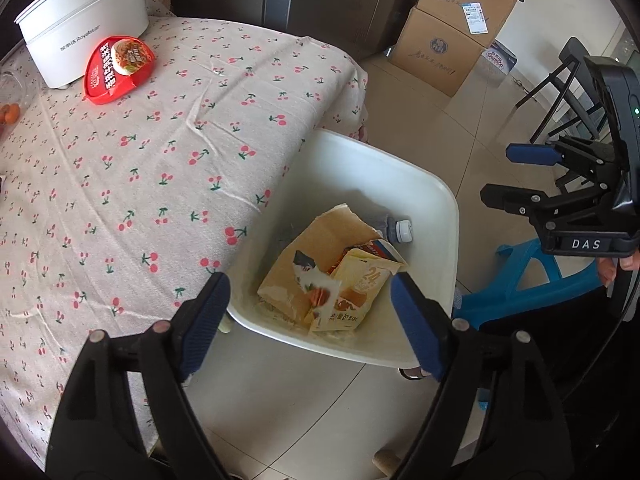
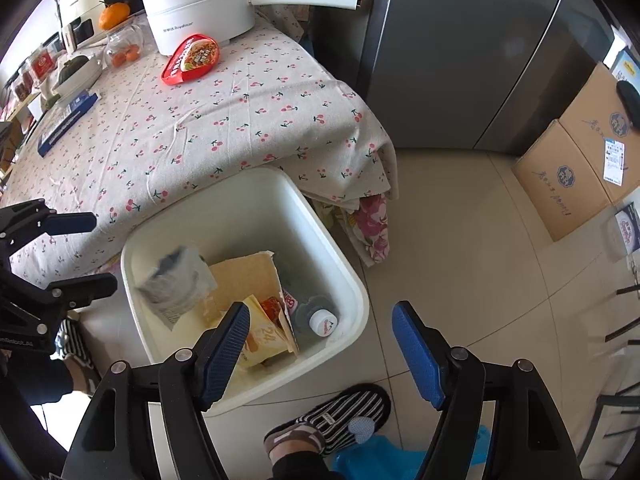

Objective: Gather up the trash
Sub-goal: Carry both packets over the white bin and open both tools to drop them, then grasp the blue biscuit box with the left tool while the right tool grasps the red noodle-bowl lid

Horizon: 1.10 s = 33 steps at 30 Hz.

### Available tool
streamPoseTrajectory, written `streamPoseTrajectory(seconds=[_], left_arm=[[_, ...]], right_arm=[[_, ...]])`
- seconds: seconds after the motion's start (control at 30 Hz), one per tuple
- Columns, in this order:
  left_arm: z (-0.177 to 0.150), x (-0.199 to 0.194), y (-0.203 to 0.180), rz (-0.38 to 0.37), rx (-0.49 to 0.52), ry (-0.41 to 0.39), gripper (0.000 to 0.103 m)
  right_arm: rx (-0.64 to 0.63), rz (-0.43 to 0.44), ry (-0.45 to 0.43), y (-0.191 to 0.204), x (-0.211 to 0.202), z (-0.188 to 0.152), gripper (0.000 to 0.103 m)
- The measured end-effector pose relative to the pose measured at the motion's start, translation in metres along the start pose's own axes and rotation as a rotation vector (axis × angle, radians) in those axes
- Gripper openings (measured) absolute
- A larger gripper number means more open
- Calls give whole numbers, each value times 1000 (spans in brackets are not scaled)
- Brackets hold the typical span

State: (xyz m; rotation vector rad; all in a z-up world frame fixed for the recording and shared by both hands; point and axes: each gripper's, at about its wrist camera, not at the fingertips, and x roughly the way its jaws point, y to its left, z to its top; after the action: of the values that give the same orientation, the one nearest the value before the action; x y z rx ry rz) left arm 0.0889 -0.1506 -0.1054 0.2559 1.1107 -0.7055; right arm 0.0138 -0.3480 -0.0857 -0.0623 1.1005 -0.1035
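Observation:
A white bin (image 1: 448,208) (image 2: 352,280) stands on the floor against the cherry-print table. Inside lie a torn cardboard piece (image 1: 320,236) (image 2: 244,276), a yellow bread wrapper (image 1: 360,280) (image 2: 264,336) and a white-capped bottle (image 1: 402,230) (image 2: 322,322). A grey crumpled wrapper (image 2: 176,288) looks blurred at the bin's left side. A red noodle lid (image 1: 118,70) (image 2: 192,58) lies on the table by the pot. My left gripper (image 1: 310,284) (image 2: 104,250) hangs open over the bin, nothing between its fingers. My right gripper (image 2: 320,312) (image 1: 496,172) is open and empty too, above the bin's near right corner.
A white electric pot (image 1: 84,20) (image 2: 200,12) stands at the table's far end, with oranges (image 2: 114,14), a jar and a blue box (image 2: 68,118) to its left. A grey fridge (image 2: 460,60), cardboard boxes (image 2: 580,168), a blue stool (image 1: 528,276) and a slippered foot (image 2: 340,412) surround the bin.

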Motion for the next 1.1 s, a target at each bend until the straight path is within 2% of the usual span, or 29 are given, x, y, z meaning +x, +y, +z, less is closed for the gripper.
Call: streamPoseTrajectory(seconds=[0.1,0.17,0.33,0.4,0.67,0.83,1.1], left_arm=[[-1,-6,8,23,-17,-6,92],[-2,-11,14,37,-28,-16,99],[-6,-27,33,60,-87,-48,102],[-8,-35,43,71,-114,-64,102],[-27,-67,89,133,-230,-120,102],[-47,-90,130,177,-324,-165,102],[-67,-132,210,325,-352,-259,102]], right_arm=[[24,-10,3,-3,2,2,76],[44,-10,-5,-4,1,5,81],[77,14,-46,1,-8,14,91],[81,27,-68,7,-11,20,103],[36,74,-130,52,-19,52,103],[37,134,-167,79,-21,71,103],[69,226,-145,106,2,111,103]])
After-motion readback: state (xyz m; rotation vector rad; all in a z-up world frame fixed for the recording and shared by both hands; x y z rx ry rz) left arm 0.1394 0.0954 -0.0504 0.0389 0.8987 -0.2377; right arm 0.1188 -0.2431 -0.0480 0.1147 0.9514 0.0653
